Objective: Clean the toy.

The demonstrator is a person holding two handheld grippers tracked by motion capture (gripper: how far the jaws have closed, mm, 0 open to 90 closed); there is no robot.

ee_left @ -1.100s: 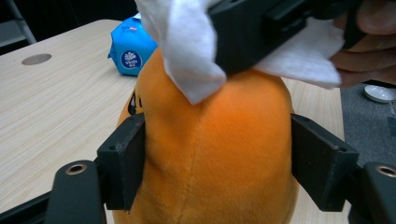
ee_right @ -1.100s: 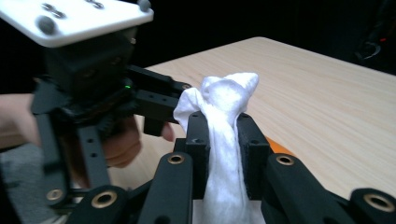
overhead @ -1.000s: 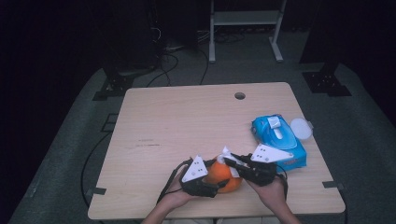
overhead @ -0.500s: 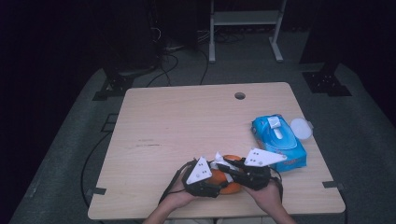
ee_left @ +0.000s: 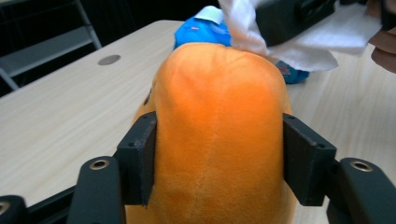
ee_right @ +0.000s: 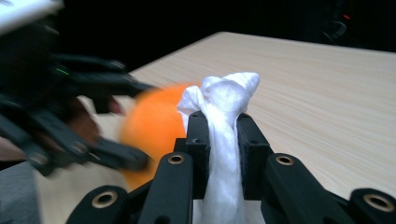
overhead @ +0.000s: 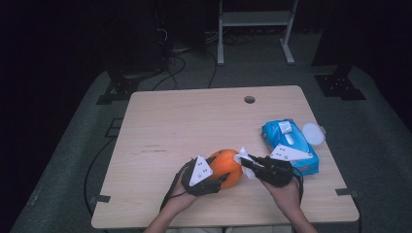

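Two grips matter near the worktop's (overhead: 160, 126) front edge: our left hand-held gripper (ee_left: 219, 154), jaws just closing, clamps the round orange plush toy (ee_left: 219, 116). Our right hand-held gripper (ee_right: 223, 140) pinches the bunched white tissue wipe (ee_right: 224, 107); we should rub gently.

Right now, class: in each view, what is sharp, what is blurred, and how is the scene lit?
High view: lit table, dark surroundings. Left gripper view: orange plush toy sharp. Right gripper view: white wipe sharp, left hand-held gripper motion-blurred.

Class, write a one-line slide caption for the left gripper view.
Left claw grips an orange plush toy while a white wipe touches its top.
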